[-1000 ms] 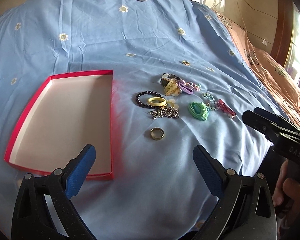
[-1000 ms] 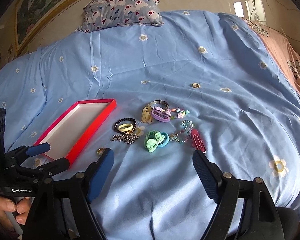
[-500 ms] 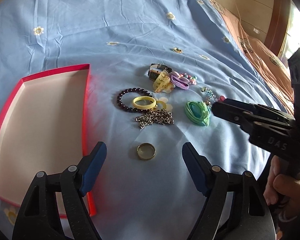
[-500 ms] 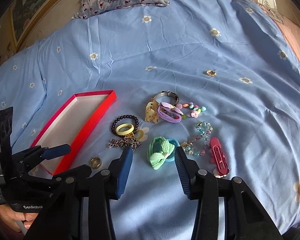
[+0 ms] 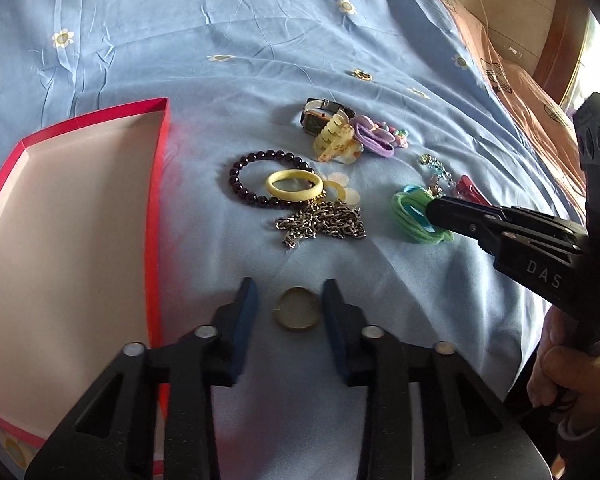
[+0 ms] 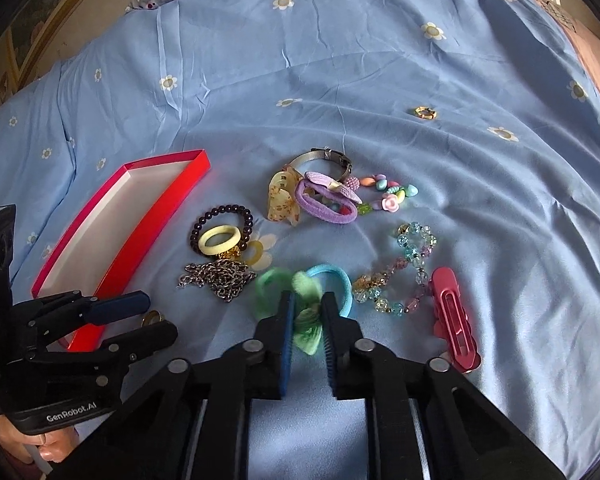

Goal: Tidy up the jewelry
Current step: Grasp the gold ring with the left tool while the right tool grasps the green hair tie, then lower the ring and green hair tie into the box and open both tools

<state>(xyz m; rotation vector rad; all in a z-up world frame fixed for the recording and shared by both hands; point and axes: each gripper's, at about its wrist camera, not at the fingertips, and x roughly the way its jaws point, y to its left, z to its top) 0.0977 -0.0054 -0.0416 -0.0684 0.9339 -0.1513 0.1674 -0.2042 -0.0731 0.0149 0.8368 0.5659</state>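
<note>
On the blue bedspread (image 5: pixel 260 60), directly between the 2 blue pads of the left hand-held gripper (image 5: pixel 288 306): 1 gold ring (image 5: pixel 297 314), lying flat, a gap showing on both sides. Left fingers narrowed around it but not yet touching, so nothing is held.

Ring position relative to that tool: dead ahead, centred, no sideways offset; the red box (image 5: pixel 158 184) lies just to its left, white floor bare. Judgement: the coming move turns on this alignment, a straight squeeze followed by a short carry leftward over the box wall.

Right hand-held gripper (image 6: pixel 306 312): fingers drawn narrow on either side of 1 green hair tie (image 6: pixel 304 320), pads touching or very nearly so; the tie is blurred, so a firm hold cannot be confirmed. Blue hair tie (image 6: pixel 342 280) sits linked beside it.

Nearer tool per item: left for the ring, right for the green tie.

Unsorted, near the middle of the bed: silver chain (image 5: pixel 324 222), dark bead bracelet (image 5: pixel 260 160), yellow ring band (image 5: pixel 294 186), watch (image 5: pixel 320 118), red hair clip (image 6: pixel 454 316).
</note>
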